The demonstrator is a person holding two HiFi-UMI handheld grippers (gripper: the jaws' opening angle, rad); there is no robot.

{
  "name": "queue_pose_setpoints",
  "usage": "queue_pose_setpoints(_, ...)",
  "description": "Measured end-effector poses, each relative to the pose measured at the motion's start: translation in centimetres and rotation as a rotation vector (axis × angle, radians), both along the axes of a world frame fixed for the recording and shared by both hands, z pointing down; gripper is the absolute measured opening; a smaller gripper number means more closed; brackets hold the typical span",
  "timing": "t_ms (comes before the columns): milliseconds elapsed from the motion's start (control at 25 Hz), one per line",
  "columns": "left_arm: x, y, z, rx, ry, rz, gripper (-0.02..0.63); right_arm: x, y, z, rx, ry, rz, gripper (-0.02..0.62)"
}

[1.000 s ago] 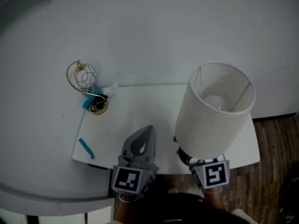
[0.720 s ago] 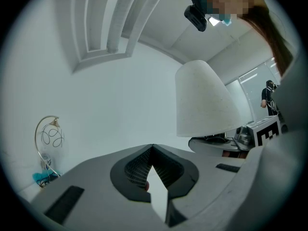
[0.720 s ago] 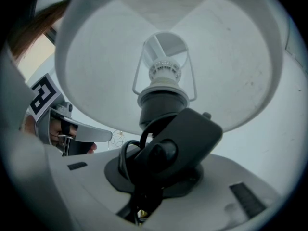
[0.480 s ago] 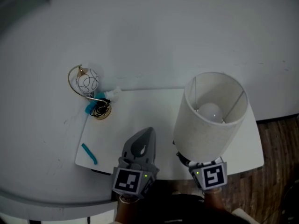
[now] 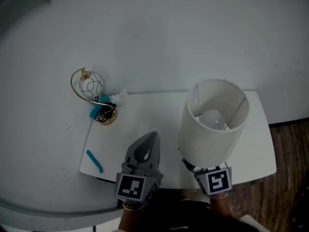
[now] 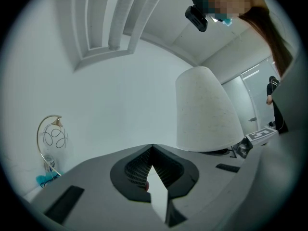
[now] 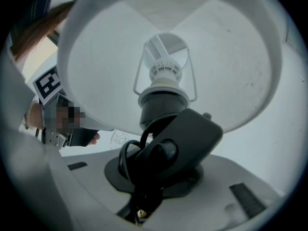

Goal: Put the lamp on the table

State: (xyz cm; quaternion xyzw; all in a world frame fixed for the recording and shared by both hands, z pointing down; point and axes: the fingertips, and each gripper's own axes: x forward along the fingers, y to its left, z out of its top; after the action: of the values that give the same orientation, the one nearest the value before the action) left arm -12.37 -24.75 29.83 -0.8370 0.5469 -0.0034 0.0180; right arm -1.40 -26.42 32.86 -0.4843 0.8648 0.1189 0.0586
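Right claw [image 7: 159, 174]: clamped on the dark stem of the lamp [image 5: 212, 122], just under the bulb holder. A black cord [image 7: 126, 155] loops beside the jaws.
Left claw [image 5: 150, 141]: the jaws are together and I see nothing between them. It points level over the near middle of the surface [image 5: 145, 112].
Lamp position: in the air over the near right part of the surface. The white shade [image 6: 207, 112] is on top and the bulb [image 5: 212, 119] shows inside it. I see no foot resting on the surface.
What has just changed: compared with a second ago, the shade stands more upright and sits lower and a little more to the left, so more of the lamp is over the surface.
Meaning for the task: I judge I am in the last part of the carry. The lamp is not yet put down.
Next need: lower it straight, then loosen the right claw.
Other things: a wire ornament [image 5: 89, 86] at the far left corner and a blue piece [image 5: 94, 161] at the near left, both well apart from the lamp.
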Motion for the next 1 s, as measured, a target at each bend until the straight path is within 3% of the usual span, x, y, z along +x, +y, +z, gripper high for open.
queue_pose_setpoints(1000,-0.5,-4.6,1.6,-0.032,-0.024,0.008,-0.002,-0.6,-4.9,4.3,-0.057,0.011,0.025,0.081)
